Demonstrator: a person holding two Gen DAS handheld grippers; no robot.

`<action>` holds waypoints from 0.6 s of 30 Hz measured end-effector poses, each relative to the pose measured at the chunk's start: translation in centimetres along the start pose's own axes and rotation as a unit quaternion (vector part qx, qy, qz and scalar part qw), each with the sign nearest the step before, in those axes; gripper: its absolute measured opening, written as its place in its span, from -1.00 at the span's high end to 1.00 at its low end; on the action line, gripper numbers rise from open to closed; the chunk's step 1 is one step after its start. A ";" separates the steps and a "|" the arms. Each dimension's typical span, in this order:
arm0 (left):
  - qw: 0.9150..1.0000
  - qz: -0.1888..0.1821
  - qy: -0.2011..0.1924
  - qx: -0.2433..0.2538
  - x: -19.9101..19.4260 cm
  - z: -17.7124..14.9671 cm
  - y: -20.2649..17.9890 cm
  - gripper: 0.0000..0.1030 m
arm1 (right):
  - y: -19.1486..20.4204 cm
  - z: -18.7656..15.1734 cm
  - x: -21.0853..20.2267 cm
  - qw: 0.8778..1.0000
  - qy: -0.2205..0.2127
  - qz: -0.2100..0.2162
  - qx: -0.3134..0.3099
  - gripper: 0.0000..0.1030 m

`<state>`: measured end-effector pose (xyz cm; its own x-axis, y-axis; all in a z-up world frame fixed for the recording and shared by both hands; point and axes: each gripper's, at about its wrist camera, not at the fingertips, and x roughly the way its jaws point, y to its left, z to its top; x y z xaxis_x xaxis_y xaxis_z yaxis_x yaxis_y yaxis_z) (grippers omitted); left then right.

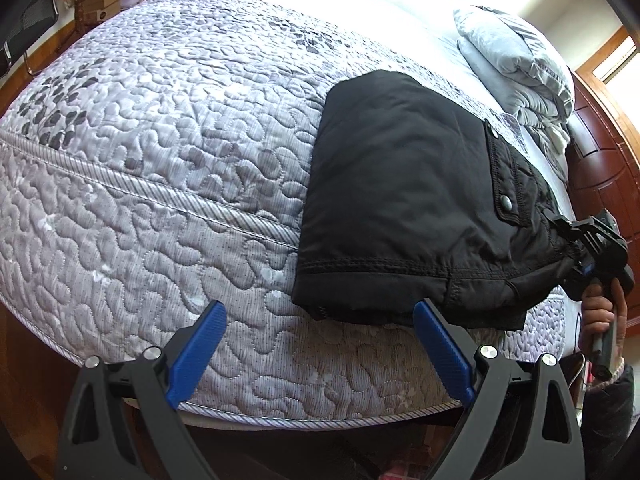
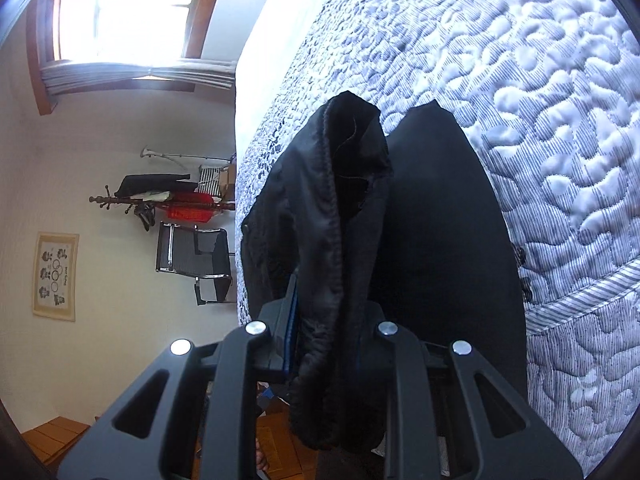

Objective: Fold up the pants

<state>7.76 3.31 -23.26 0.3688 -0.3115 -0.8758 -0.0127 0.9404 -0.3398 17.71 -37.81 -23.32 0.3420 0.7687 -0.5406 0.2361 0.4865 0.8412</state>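
Left gripper [image 1: 320, 344] spread empty near mattress [image 1: 160, 160] edge, right gripper [image 2: 328, 320] pinching folded black pants [image 1: 400, 192] at right

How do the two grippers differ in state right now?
The left gripper stands wide open and holds nothing; the right gripper is clamped on a bunched edge of the black pants. The left hovers clear of the pants near the mattress edge; the right touches them. Both have black frames and blue pads.

Black pants [image 1: 404, 184] lie folded near the quilted mattress [image 1: 160, 140] edge, one corner lifted
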 end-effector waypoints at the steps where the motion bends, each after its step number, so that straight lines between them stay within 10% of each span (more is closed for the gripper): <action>1: 1.000 -0.001 0.000 0.002 0.0 0.0 -0.2 -0.85 | -0.1 0.1 0.1 1.000 0.001 -0.004 0.000 0.62; 18: 1.000 -0.004 0.003 0.003 0.1 0.2 -0.7 -0.85 | -3.6 -1.9 -1.5 0.999 0.010 -0.033 -0.015 -0.09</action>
<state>8.00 2.66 -23.02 0.3628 -0.3205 -0.8750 -0.0039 0.9385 -0.3453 14.64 -39.90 -25.55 0.3091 0.7427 -0.5940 0.2300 0.5476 0.8045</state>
